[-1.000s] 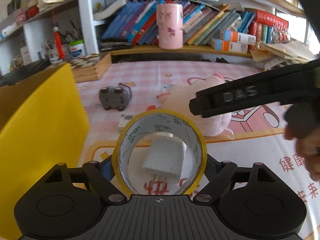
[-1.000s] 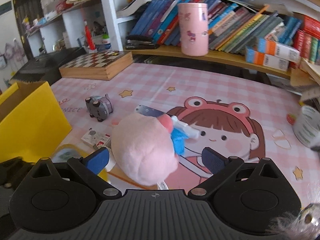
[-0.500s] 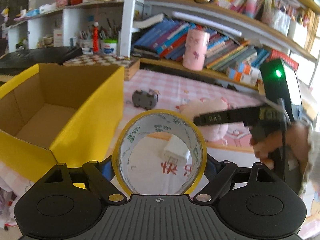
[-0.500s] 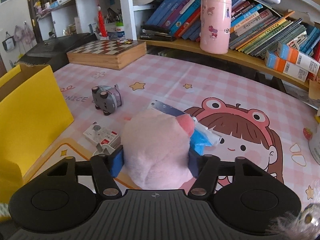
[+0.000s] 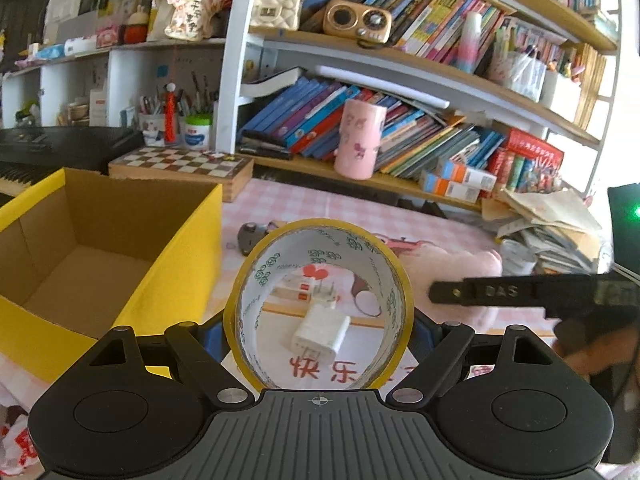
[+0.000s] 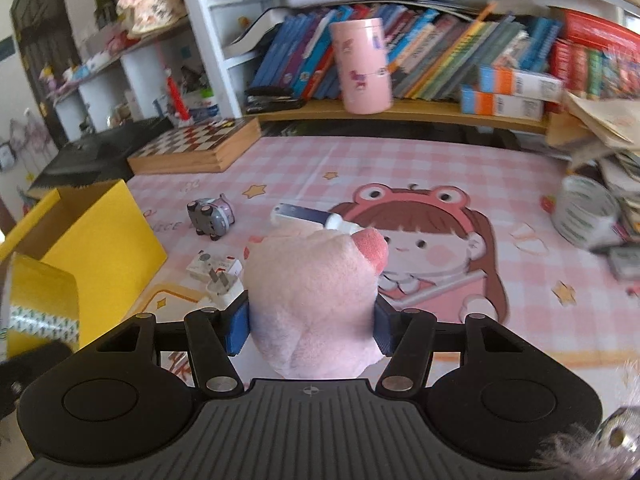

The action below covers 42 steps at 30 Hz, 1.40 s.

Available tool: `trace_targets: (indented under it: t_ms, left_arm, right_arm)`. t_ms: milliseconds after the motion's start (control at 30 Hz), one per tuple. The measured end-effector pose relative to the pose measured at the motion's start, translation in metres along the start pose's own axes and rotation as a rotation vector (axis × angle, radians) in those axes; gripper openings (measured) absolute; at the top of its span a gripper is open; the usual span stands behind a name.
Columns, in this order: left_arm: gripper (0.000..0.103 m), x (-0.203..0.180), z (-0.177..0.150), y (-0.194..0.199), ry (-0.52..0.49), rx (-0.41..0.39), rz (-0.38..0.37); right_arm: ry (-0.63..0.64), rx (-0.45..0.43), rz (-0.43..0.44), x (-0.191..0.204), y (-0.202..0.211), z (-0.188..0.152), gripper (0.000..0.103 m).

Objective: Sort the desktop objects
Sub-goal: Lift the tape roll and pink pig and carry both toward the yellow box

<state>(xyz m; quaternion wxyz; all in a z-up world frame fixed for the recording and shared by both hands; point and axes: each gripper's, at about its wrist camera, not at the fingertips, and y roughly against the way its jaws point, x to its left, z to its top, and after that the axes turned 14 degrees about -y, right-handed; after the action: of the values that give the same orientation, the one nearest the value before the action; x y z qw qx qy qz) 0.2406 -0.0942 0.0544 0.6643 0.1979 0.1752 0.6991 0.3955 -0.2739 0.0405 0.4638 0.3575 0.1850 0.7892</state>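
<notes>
two grippers are each loaded. the left gripper (image 5: pixel 318 330) clamps a roll of yellow tape (image 5: pixel 318 306) upright between its blue pads, the ring's hole facing along the fingers; through that hole a white plug adapter (image 5: pixel 322 334) lies on the pink mat (image 5: pixel 316 202) beyond the fingertips. the open yellow box (image 5: pixel 100 248) sits left of the left fingers. the right gripper (image 6: pixel 308 326) squeezes a pink plush toy (image 6: pixel 312 292) at its sides, jaws narrowed onto it. past the right fingertips lie a blue-and-white tube (image 6: pixel 308 216) and, to their left, a small grey toy car (image 6: pixel 212 218), a flat white packet (image 6: pixel 214 266) and the adapter just beside the left pad.
</notes>
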Motion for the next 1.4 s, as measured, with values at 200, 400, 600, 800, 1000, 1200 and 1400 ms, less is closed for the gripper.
trace_targets:
  t_ms: [200, 400, 600, 800, 1000, 1200, 1400]
  left_arm:
    - [0.085, 0.004, -0.001, 0.018, 0.01, -0.034, -0.061]
    - [0.085, 0.009, -0.008, 0.03, -0.057, -0.044, -0.136]
    - [0.085, 0.022, -0.02, 0.051, -0.098, -0.065, -0.176]
    - [0.085, 0.042, -0.035, 0.071, -0.12, -0.051, -0.215]
    - [0.085, 0.064, -0.049, 0.093, -0.125, -0.048, -0.24]
    - [0.085, 0.081, -0.065, 0.112, -0.155, -0.026, -0.274]
    - [0.085, 0.1, -0.083, 0.131, -0.184, 0.001, -0.262]
  right_arm:
    - [-0.038, -0.036, -0.013, 0.0, 0.041, -0.014, 0.056]
    - [-0.058, -0.079, -0.051, 0.014, 0.075, -0.037, 0.056]
    - [-0.085, -0.067, -0.089, 0.037, 0.089, -0.068, 0.056]
    - [-0.08, -0.085, -0.098, 0.068, 0.1, -0.092, 0.056]
    - [-0.089, -0.086, -0.123, 0.096, 0.113, -0.121, 0.056]
    - [-0.114, -0.089, -0.146, 0.123, 0.124, -0.152, 0.056]
    - [-0.13, -0.077, -0.152, 0.148, 0.129, -0.184, 0.056]
